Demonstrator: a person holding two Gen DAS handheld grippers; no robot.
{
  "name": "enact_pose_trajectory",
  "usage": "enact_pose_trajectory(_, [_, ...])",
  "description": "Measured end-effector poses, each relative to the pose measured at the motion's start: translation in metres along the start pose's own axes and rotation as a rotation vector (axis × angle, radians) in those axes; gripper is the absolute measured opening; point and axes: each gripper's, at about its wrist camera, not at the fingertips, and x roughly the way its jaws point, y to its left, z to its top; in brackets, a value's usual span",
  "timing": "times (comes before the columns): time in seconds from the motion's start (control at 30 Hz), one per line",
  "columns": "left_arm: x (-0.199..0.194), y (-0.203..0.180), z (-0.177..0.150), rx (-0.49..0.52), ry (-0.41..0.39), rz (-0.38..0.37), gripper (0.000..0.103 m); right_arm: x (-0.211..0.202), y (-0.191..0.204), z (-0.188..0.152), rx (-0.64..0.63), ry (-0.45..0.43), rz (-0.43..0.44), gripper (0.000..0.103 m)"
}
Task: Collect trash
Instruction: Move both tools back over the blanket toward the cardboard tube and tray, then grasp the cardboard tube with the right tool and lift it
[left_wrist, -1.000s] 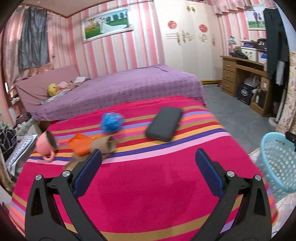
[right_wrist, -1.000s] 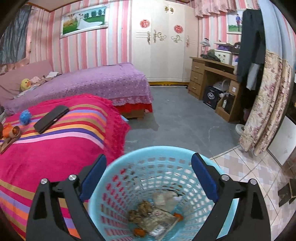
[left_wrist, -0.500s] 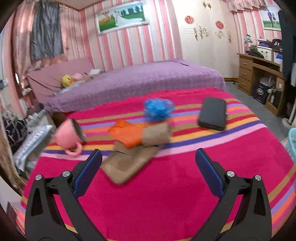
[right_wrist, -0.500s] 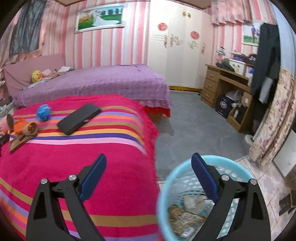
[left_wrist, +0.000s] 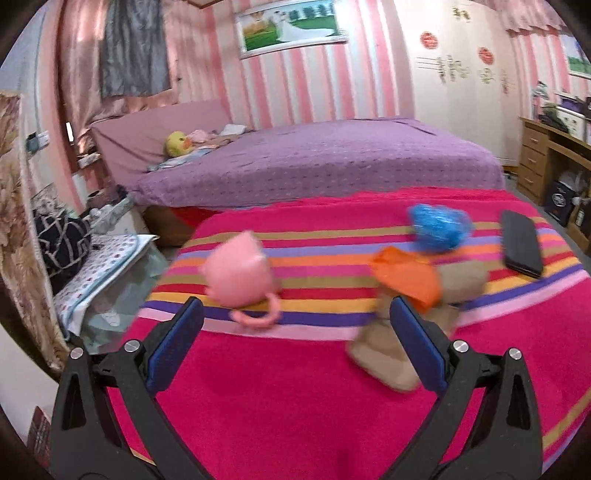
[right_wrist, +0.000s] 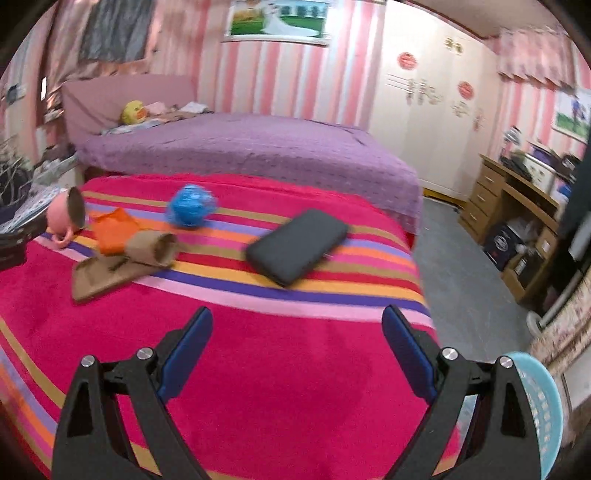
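The left tongs (left_wrist: 295, 338) hang wide open over the striped blanket (left_wrist: 295, 387) with nothing between the blue pads (left_wrist: 173, 347). The right tongs (right_wrist: 297, 349) are likewise spread open and empty above the blanket's near part.

The trash lies in a cluster toward the blanket's far left part, as the right wrist view shows it. A cardboard tube (right_wrist: 153, 249) lies on its side, its long axis running left to right, its open mouth facing the right edge. It rests on a flat brown cardboard piece (right_wrist: 101, 277), whose long axis slants from the near left toward the tube. An orange wrapper (right_wrist: 112, 230) touches the tube's left end. A crumpled blue wad (right_wrist: 190, 210) sits just beyond, apart from the tube.

A pink mug (right_wrist: 66, 216) lies tipped at the left edge, mouth toward the right. A black case (right_wrist: 297, 247) lies flat near the middle, long axis slanting toward the far right corner. The light blue basket (right_wrist: 539, 413) shows its rim past the right edge.
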Motion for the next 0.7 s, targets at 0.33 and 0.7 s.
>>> enact_pose_trajectory(0.33, [0.032,0.039,0.002,-0.019,0.04,0.071,0.097,0.045,0.084,0.032,-0.095,0.027,0.084,0.091])
enact_pose_trajectory(0.7, [0.048,0.063,-0.001,-0.114,0.085,0.097,0.097,0.097,0.14,0.052,-0.142,0.075,0.175,0.086])
